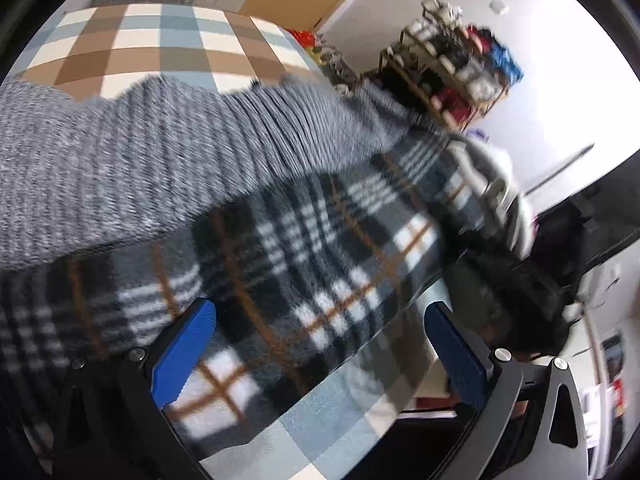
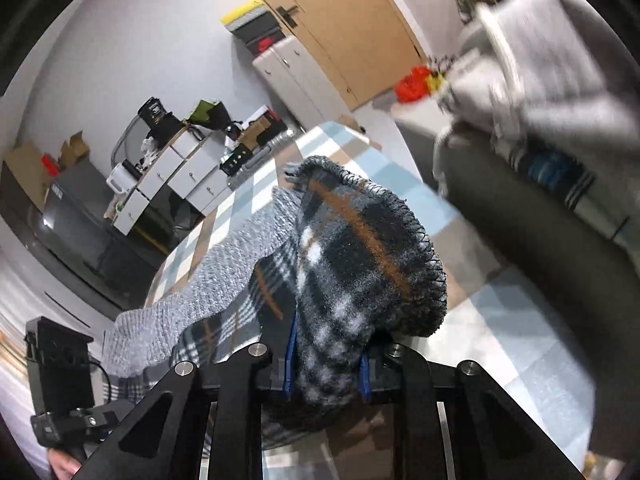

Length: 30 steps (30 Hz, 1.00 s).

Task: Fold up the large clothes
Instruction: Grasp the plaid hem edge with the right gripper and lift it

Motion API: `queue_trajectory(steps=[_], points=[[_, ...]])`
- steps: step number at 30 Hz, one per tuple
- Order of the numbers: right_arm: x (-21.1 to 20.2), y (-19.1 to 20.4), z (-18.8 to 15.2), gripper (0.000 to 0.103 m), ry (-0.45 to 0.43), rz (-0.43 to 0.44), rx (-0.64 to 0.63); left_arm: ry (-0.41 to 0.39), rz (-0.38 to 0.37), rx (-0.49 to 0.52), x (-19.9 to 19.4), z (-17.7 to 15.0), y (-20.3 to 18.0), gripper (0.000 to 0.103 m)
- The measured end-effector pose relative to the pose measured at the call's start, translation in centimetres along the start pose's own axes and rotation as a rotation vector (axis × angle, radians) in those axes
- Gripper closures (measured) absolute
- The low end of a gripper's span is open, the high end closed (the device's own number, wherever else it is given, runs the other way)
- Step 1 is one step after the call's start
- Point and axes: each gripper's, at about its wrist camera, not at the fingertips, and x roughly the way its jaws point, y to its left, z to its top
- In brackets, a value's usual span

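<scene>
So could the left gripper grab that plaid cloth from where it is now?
Probably yes. The left gripper stands open, the plaid cloth lies between its blue fingers, and nothing blocks it. The right gripper already pinches another part.

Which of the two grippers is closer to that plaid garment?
Right. The right gripper is clamped on the plaid garment; the left gripper is open, its fingers apart with the plaid between them.

- A dark plaid garment (image 1: pixel 304 264) with a grey knit lining (image 1: pixel 160 152) fills the frame's middle, draped over a checked surface (image 1: pixel 160 40).
- The left gripper (image 1: pixel 320 352) stands open at the bottom, its blue fingers (image 1: pixel 184 352) apart, plaid cloth between them.
- A cluttered shelf rack (image 1: pixel 452 68) sits upper right.
</scene>
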Motion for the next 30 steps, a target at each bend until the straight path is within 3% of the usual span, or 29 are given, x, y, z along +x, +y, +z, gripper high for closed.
queue_trajectory(steps=[3, 12, 16, 19, 22, 24, 26, 30], points=[[-1.1, 1.2, -0.2, 0.083, -0.039, -0.023, -0.075, 0.009, 0.021, 0.038, 0.7, -0.5, -1.4, 0.003], [-5.3, 0.6, -0.4, 0.083, -0.124, -0.096, -0.150, 0.082, -0.148, 0.079, 2.1, -1.1, -3.4, 0.003], [-6.5, 0.5, -0.7, 0.083, -0.122, -0.118, -0.204, 0.124, -0.259, 0.073, 1.1, -0.7, -3.0, 0.002], [-5.2, -1.2, -0.7, 0.082, -0.058, -0.118, -0.102, 0.122, -0.331, -0.001, -0.3, -0.1, -1.1, 0.002], [-3.7, -3.0, -0.7, 0.077, -0.016, -0.105, 0.033, 0.124, -0.351, -0.019, -1.3, -0.2, -0.1, 0.002], [-3.1, -3.8, -0.8, 0.068, 0.001, -0.095, 0.094, 0.122, -0.350, -0.024, -1.5, -0.3, 0.0, 0.002], [-2.1, -4.3, -1.0, 0.048, 0.037, -0.067, 0.143, 0.123, -0.342, -0.014, -1.3, -0.4, -0.8, 0.002], [-1.1, -4.8, -1.0, 0.043, 0.060, -0.092, 0.162, 0.125, -0.306, 0.010, -0.3, -0.2, -2.2, 0.002]])
